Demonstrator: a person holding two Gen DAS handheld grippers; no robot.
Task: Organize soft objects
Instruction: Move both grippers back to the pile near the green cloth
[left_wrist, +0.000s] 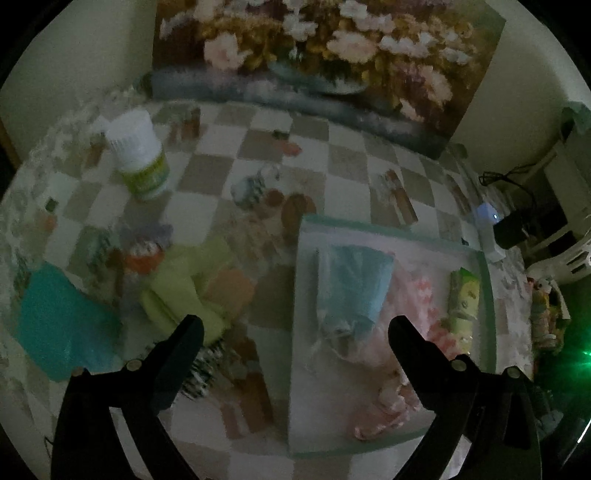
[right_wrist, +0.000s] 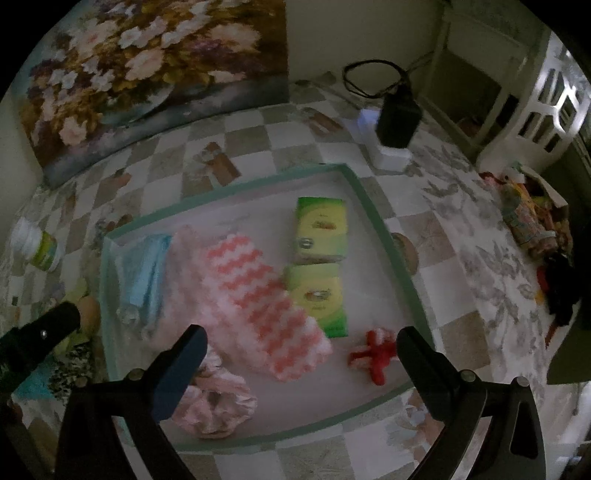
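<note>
Tray (right_wrist: 373, 210) — pink-white cloth (right_wrist: 258, 295) at centre, blue cloth (right_wrist: 144, 273) beside; left gripper (left_wrist: 295, 332) and right gripper (right_wrist: 301, 343) above, both wide, empty.

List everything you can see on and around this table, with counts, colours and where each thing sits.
Tray: one, white with green rim, on the checked tablecloth.
Tissue packs: two, green, right part of tray.
Wavy cloth: one, pink and white, tray middle.
Blue cloth: one, light blue, tray's left side.
Scrunchie: one, pale pink, tray's near corner.
Knit toy: one, red and white, tray's near right.
Bottle: one, white, green label, left of tray.
Green cloth, teal cloth: outside tray, left.
Painting: floral, against the wall.
Left gripper, right gripper: black, open, empty.
</note>
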